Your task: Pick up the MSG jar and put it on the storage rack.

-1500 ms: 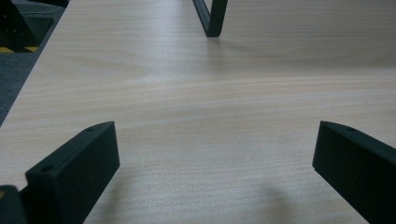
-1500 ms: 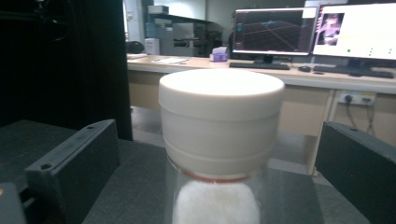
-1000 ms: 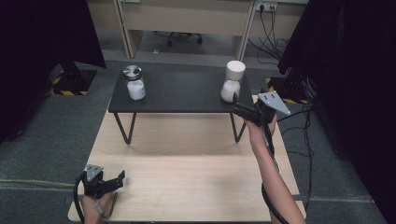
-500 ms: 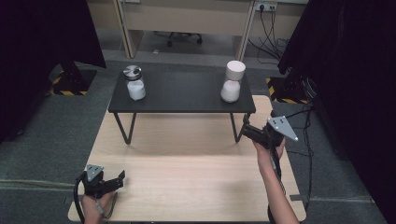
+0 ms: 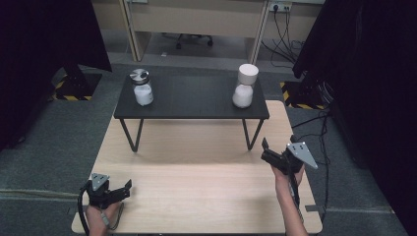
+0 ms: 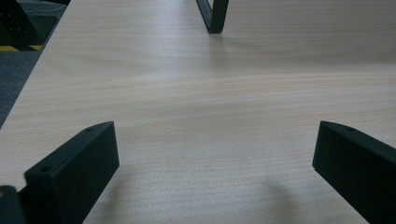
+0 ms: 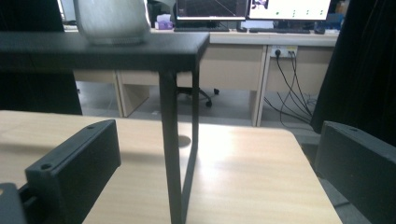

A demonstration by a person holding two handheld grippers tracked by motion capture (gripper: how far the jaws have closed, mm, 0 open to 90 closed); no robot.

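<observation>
Below the black table (image 5: 192, 105), both grippers hover with jaws spread, empty. The right gripper (image 5: 268, 152) faces the white jar (image 5: 243, 96), seemingly poised to reach it; the left gripper (image 5: 123, 189) waits.

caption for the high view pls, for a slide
Two open grippers, left gripper and right gripper, rest low on a wooden table.

A light wooden table (image 5: 196, 167) carries a small black stand (image 5: 192, 98) on thin legs. On the stand's top stand two white jars, well apart: the left jar (image 5: 142, 93) with a metal lid, the right jar (image 5: 243, 93) with a white cap.
</observation>
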